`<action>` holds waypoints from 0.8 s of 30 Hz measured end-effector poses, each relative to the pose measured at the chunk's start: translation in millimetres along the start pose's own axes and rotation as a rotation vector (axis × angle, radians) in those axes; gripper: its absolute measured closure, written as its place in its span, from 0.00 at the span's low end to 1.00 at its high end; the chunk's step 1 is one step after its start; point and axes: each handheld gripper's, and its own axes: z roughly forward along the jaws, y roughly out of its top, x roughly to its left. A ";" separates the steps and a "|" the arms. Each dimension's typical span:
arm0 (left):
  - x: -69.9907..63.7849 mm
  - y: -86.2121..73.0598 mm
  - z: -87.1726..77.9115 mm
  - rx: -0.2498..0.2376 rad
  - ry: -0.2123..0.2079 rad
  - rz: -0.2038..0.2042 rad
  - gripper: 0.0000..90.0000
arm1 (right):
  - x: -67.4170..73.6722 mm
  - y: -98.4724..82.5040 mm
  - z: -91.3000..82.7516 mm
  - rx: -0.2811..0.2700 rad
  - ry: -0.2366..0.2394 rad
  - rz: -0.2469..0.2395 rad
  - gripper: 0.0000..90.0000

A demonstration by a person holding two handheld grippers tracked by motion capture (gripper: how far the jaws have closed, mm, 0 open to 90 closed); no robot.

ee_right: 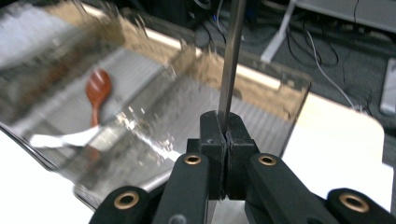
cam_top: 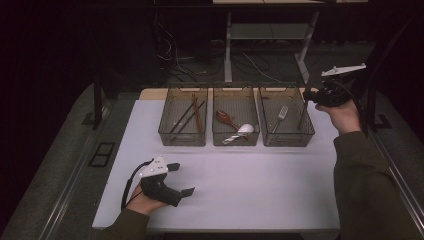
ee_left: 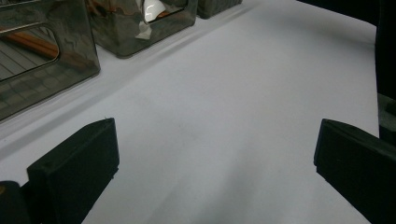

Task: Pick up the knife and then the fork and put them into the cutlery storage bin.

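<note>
**Over the right bin, a thin metal utensil held by its handle**

Above the far right corner of the table (cam_top: 240,195), the right gripper (cam_top: 311,96) is clenched on a slim metal utensil (ee_right: 232,60), pinching it with the pads tight together. The rod-like handle rises straight from the jaws in the right gripper view; in the high view it hangs down into the right bin (cam_top: 286,140), beside a fork (cam_top: 282,115) lying on the bottom. Its working end is hidden, so it may be a knife or another fork; I cannot tell which.

It looks light, stiff and smooth, so it could swivel or slip in a narrow pinch. A hold square across the flat of the handle, near its middle, would probably keep it from turning. It is not fragile, yet it would clatter against the thin plastic wall if dropped.

Near the front edge, the left gripper (cam_top: 181,179) rests released, jaws spread wide over bare table with nothing between them. Spoons lie in the middle bin (cam_top: 235,140) and chopsticks in the left bin (cam_top: 182,140).
</note>
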 end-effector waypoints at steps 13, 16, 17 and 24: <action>0.1 0.1 -0.6 -0.007 0.001 -0.003 0.00 | -8.9 -20.5 22.7 0.141 -0.009 -0.012 0.98; 0.0 0.0 -0.3 -0.005 0.001 -0.003 0.00 | -10.0 -20.6 26.1 0.130 -0.008 -0.009 0.98; 0.0 0.1 -0.2 -0.007 0.001 -0.004 0.00 | -9.9 -20.7 27.5 0.127 -0.006 -0.008 0.98; 0.2 0.0 -0.6 -0.006 0.001 -0.002 0.00 | -7.6 -17.7 47.9 0.107 -0.006 -0.017 0.98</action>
